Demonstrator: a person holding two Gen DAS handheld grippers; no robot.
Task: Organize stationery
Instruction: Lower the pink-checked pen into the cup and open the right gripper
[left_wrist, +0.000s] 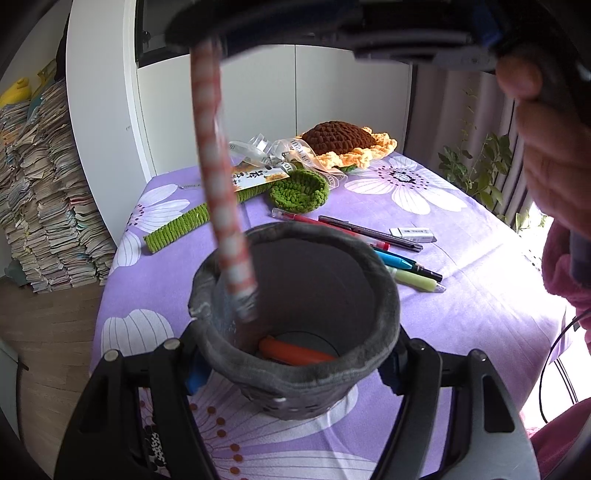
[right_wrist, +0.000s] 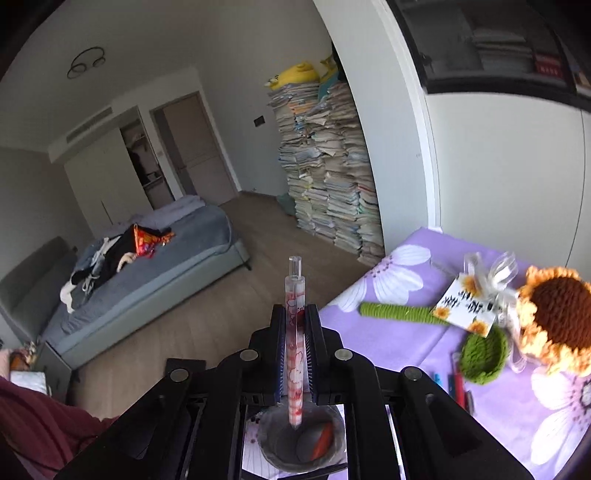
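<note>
The pen holder (left_wrist: 295, 332) is showing matt grey felt-like cloth. The clear glossy plastic pen (right_wrist: 294, 332) is catching light. The tablecloth (left_wrist: 461, 314) is looking like smooth printed fabric; the sunflower (right_wrist: 554, 314) is showing chunky knitted yarn.

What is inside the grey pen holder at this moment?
An orange pen lies at the bottom of the grey pen holder, and the tip of the pink patterned pen held by the right gripper dips in. The near wall hides the rest.
</note>
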